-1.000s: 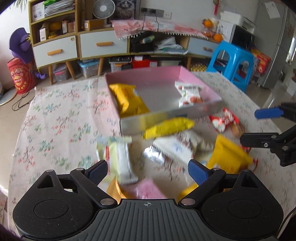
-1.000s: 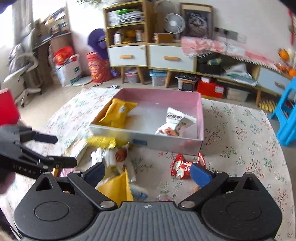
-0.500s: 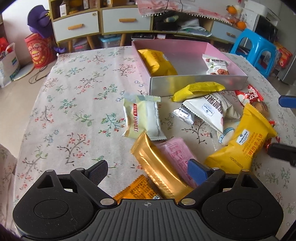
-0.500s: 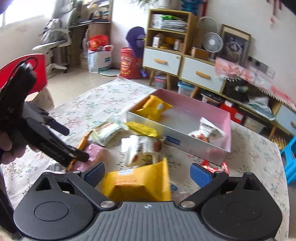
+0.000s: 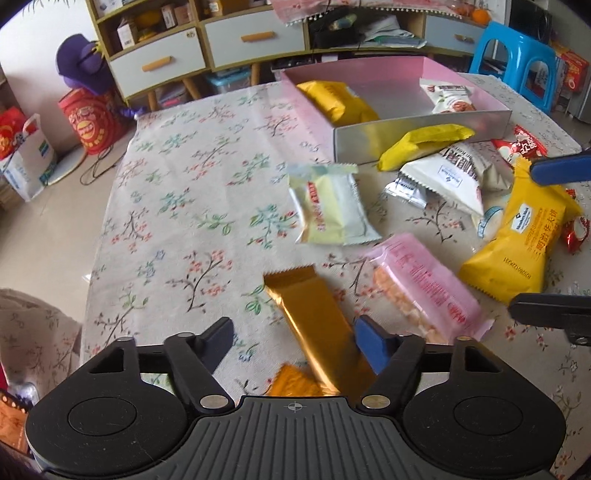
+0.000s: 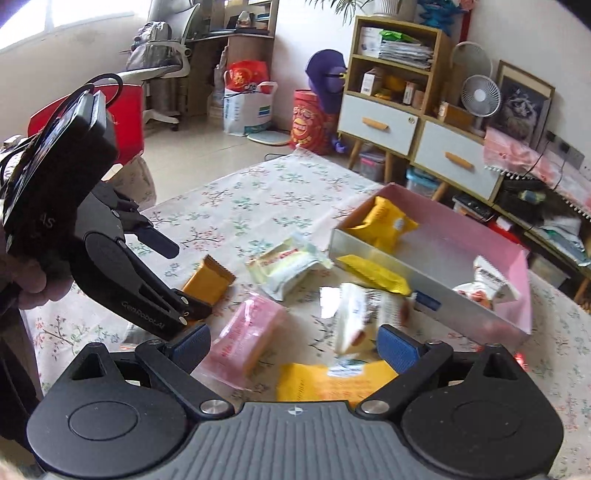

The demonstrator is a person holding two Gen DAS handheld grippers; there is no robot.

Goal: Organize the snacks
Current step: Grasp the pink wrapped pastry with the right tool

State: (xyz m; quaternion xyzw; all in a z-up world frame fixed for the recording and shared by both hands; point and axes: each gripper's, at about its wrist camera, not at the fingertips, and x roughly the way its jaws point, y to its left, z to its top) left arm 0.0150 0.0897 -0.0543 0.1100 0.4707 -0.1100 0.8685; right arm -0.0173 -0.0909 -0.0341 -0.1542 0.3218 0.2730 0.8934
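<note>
Lying between closing left claw [image 5: 293, 341] jaws, gold snack bar [image 5: 314, 317], untouched

Soft daylight is filling both views, streaming from a window [image 6: 55, 18] at the right wrist view's upper left and blowing it out white. Fisheye distortion is bending the edges and darkening the corners. Nearby snack packets [image 6: 354, 314] are smearing with motion blur.
</note>
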